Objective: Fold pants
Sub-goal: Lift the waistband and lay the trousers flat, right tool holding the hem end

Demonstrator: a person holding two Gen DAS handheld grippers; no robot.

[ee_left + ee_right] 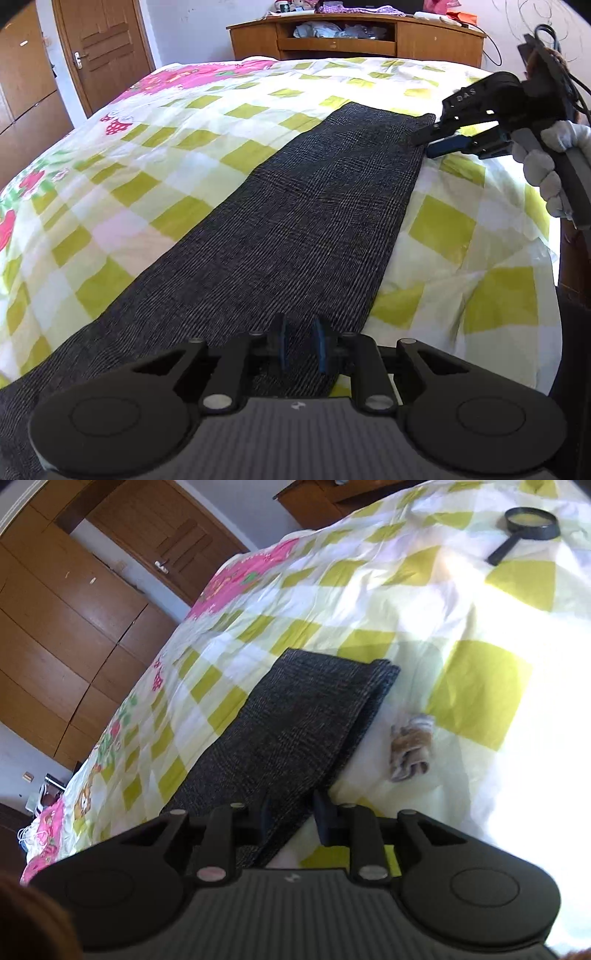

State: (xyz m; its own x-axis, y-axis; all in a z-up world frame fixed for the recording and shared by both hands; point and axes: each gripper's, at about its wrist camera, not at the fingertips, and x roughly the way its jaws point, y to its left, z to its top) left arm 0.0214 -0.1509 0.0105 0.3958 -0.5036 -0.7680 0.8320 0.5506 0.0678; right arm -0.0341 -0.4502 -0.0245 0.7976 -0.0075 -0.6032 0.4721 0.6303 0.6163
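**Pants laid long on the bed, both grippers at the near edge**

Your left gripper hovers over the dark pants, jaws narrowly parted; whether they pinch cloth you cannot tell. The pants stretch ahead of it across the checked bedspread. Your right gripper stands spread, the pants' edge between its fingers, unpinched. A magnifying glass lies far ahead.

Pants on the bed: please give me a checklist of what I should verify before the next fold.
1. Pants lie flat as one long strip on the quilt: ok.
2. Right gripper jaws apart, not pinching the fabric: ok.
3. Left gripper holding the near end: cannot tell.
4. Crumpled cloth lies apart from the pants: ok.
5. Magnifying glass well away from the pants: ok.
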